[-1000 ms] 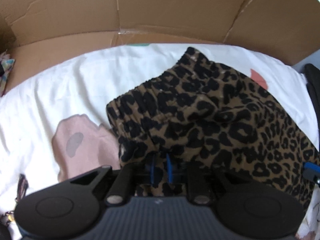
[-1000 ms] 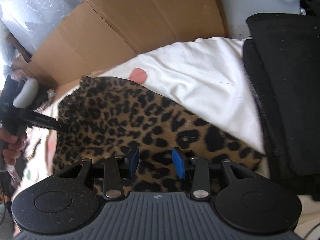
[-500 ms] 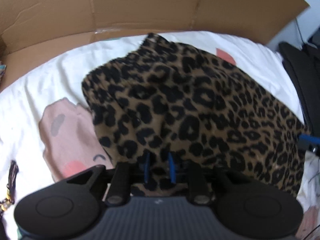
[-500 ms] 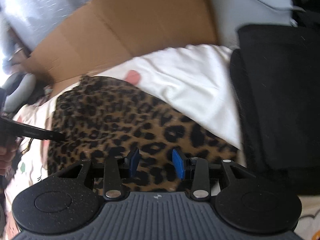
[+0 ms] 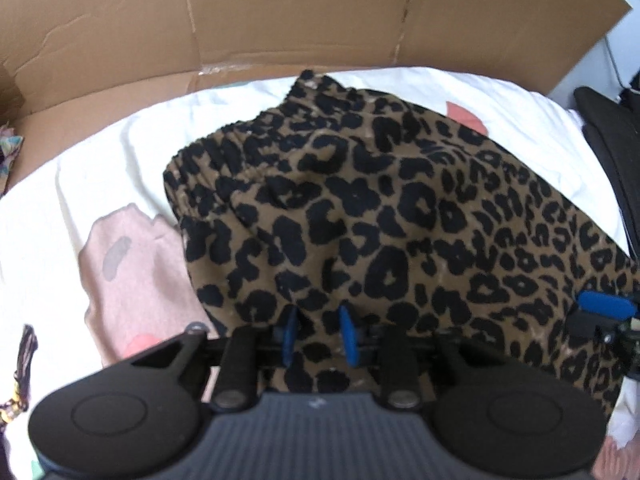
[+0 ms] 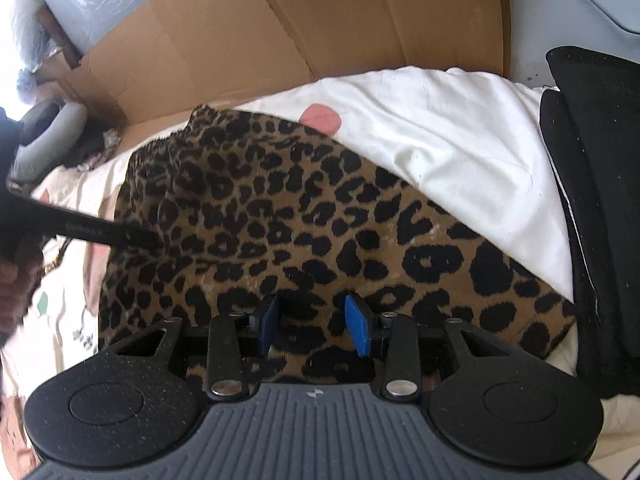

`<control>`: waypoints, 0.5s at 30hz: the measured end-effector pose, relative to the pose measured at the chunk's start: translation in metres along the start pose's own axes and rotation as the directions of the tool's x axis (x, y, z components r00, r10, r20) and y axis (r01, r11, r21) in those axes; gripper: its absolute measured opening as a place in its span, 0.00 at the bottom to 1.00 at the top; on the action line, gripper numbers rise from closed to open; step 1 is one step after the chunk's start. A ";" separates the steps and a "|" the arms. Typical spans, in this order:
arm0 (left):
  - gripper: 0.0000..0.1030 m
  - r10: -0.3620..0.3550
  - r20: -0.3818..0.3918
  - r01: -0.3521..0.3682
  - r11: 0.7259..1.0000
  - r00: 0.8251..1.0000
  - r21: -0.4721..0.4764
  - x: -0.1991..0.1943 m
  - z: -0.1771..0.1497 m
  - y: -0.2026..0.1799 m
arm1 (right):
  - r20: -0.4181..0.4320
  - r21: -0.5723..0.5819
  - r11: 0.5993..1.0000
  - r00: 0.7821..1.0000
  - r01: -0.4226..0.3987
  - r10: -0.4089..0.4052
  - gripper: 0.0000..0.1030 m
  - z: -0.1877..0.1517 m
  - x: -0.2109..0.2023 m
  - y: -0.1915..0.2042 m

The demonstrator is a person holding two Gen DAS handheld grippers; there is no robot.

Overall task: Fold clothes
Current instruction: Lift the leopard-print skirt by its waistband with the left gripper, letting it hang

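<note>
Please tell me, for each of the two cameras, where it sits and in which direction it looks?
Left wrist view: sits on the left hand-held gripper, looking steeply down at the leopard-print garment; its jaws are opening, fabric between them.
Right wrist view: sits on the right hand-held gripper, angled down over the garment's other end; jaws apart; a hand shows at the left edge.
Shared: garment, white sheet, cardboard; each view shows the other gripper.

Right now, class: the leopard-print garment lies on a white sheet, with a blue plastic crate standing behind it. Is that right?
Not quite. What stands behind the leopard-print garment is a brown cardboard box wall, not a blue plastic crate. The garment does lie on the white sheet. Both wrist views show it.
</note>
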State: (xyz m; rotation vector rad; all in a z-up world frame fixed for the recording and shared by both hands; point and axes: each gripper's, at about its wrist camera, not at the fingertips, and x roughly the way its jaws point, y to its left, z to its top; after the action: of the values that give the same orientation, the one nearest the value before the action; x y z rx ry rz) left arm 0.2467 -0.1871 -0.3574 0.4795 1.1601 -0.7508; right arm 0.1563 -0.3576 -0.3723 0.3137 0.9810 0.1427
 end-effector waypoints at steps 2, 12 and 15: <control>0.25 -0.007 -0.015 0.007 1.000 1.000 0.001 -0.007 -0.003 0.000 | -0.020 -0.002 1.000 1.000 0.001 -0.001 0.43 -0.005 -0.003 0.001; 0.24 0.005 -0.034 -0.005 1.000 0.999 0.006 -0.044 -0.002 -0.013 | -0.057 -0.004 0.999 0.997 -0.045 0.044 0.43 -0.013 -0.016 0.017; 0.24 -0.006 -0.010 0.006 1.000 1.000 -0.019 -0.049 -0.004 -0.024 | -0.044 -0.004 0.999 0.998 -0.036 0.036 0.43 -0.011 -0.022 0.012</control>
State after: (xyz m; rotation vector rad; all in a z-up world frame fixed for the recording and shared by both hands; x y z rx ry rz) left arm 0.2162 -0.1871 -0.3114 0.4642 1.1778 -0.7426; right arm 0.1351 -0.3495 -0.3563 0.3252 1.0188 0.1849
